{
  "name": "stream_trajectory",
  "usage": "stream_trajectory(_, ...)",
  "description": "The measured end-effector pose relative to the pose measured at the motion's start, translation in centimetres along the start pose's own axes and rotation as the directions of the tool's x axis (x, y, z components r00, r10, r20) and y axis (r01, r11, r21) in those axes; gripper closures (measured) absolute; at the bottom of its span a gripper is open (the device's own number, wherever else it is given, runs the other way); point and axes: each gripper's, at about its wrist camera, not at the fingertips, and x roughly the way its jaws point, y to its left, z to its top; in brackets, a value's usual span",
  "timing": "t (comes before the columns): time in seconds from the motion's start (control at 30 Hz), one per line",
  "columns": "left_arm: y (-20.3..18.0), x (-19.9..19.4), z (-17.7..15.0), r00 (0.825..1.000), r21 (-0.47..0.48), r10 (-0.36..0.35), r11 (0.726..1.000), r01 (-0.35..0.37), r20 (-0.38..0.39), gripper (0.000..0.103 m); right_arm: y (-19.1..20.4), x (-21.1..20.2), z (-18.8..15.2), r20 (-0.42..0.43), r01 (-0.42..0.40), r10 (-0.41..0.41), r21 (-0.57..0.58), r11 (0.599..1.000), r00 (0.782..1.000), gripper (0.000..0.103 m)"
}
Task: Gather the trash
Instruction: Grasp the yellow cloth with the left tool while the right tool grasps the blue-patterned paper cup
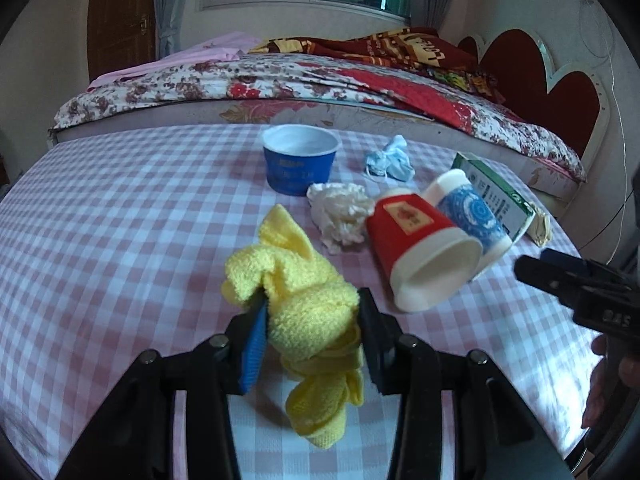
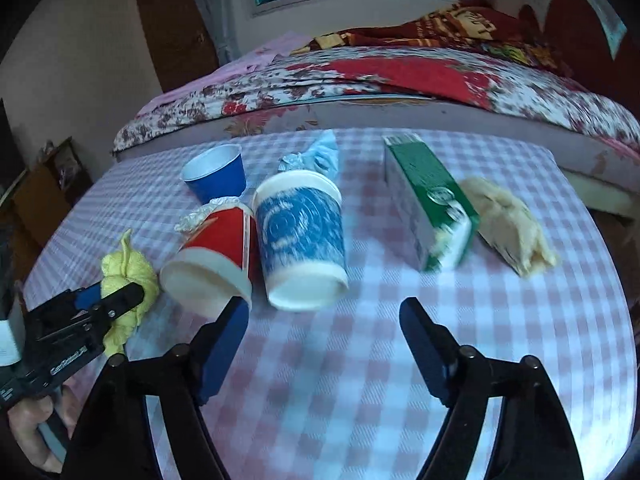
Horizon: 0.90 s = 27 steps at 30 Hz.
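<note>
Pinched between our left gripper [image 1: 312, 320]'s pads, the yellow cloth [image 1: 304, 304] hangs bunched and fuzzy, lifted clear of the checked table [image 1: 120, 208] (so it can be carried off, we judge). Just right of it lie the red cup [image 2: 216, 248] and blue-patterned cup [image 2: 300, 236], tipped over; our right gripper [image 2: 324, 316] stands spread and empty before them.

The left gripper [image 1: 312, 320] is angled down over the table, its jaws closed on a yellow cloth [image 1: 308, 304] that is lifted clear. The right gripper [image 2: 324, 320] is likewise tilted down, its jaws held apart with nothing between them. Part of a hand [image 2: 36, 432] is seen gripping the left gripper's handle.
</note>
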Motion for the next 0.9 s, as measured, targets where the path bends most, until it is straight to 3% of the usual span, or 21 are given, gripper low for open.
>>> stream_trajectory(0.27, -0.2, 1.5, 0.9, 1.0, 0.022, -0.005, 1.0, 0.005, -0.021, 0.06, 0.9, 4.2, 1.9, -0.078, 0.001, -0.005, -0.053, 0.999, 0.997, 0.028)
stream_trajectory(0.33, -0.3, 1.8, 0.9, 1.0, 0.032, -0.007, 0.999, 0.008, -0.029, 0.06, 1.0, 4.8, 2.1, -0.096, -0.007, 0.002, -0.054, 0.999, 0.995, 0.034)
stream_trajectory(0.37, -0.4, 1.8, 0.9, 0.999, 0.038, -0.006, 0.999, 0.008, -0.032, 0.06, 1.0, 5.0, 2.1, -0.101, -0.013, 0.008, -0.05, 0.999, 0.995, 0.043)
stream_trajectory(0.4, -0.5, 1.7, 0.8, 0.999, 0.043, -0.006, 0.999, 0.008, -0.032, 0.06, 0.9, 5.0, 2.2, -0.103, -0.017, 0.013, -0.044, 0.999, 0.995, 0.044)
stream_trajectory(0.63, -2.5, -0.9, 0.1, 1.0, 0.097, -0.012, 0.995, 0.011, 0.002, 0.06, 0.9, 1.2, 1.0, -0.027, 0.019, -0.021, -0.057, 0.998, 0.999, 0.045)
stream_trajectory(0.9, -5.7, -4.5, -0.8, 0.998, 0.132, -0.051, 0.99, 0.044, 0.049, 0.06, -0.8, -6.1, -1.8, 0.063, 0.084, -0.081, -0.036, 0.996, 0.995, 0.045)
